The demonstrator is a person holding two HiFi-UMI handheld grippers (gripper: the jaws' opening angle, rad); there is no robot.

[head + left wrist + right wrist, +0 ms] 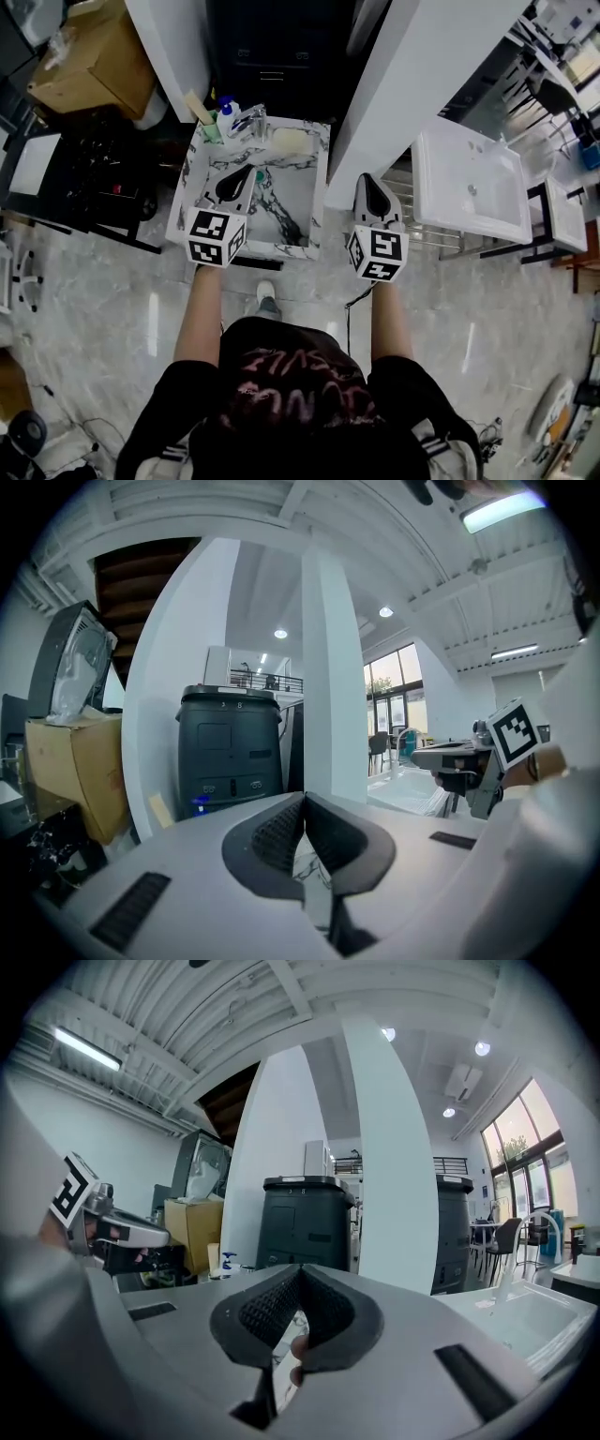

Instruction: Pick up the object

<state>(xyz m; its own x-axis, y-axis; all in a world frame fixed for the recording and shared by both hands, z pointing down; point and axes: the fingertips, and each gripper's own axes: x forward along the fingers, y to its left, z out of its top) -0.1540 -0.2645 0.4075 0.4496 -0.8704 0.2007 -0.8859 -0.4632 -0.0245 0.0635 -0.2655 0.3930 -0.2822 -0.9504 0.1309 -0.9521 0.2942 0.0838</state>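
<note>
1. Roomy industrial hall, workshop or showroom: ribbed ceiling (187,1016), strip light (89,1049), tall windows (520,1129).
2. A marbled washbasin (183,202) and a white washbasin (441,159) stand on polished floor (112,309) near a cardboard box (94,56).

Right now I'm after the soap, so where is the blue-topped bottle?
Head view, left of centre: the blue-topped bottle stands on the back rim of the marbled sink, just left of the faucet.

We take the sink (281,249) as reference: faucet (251,120), bottle (225,114) and sponge (291,141) on its back rim; box (94,56) behind-left; second basin (469,183) to its right.
</note>
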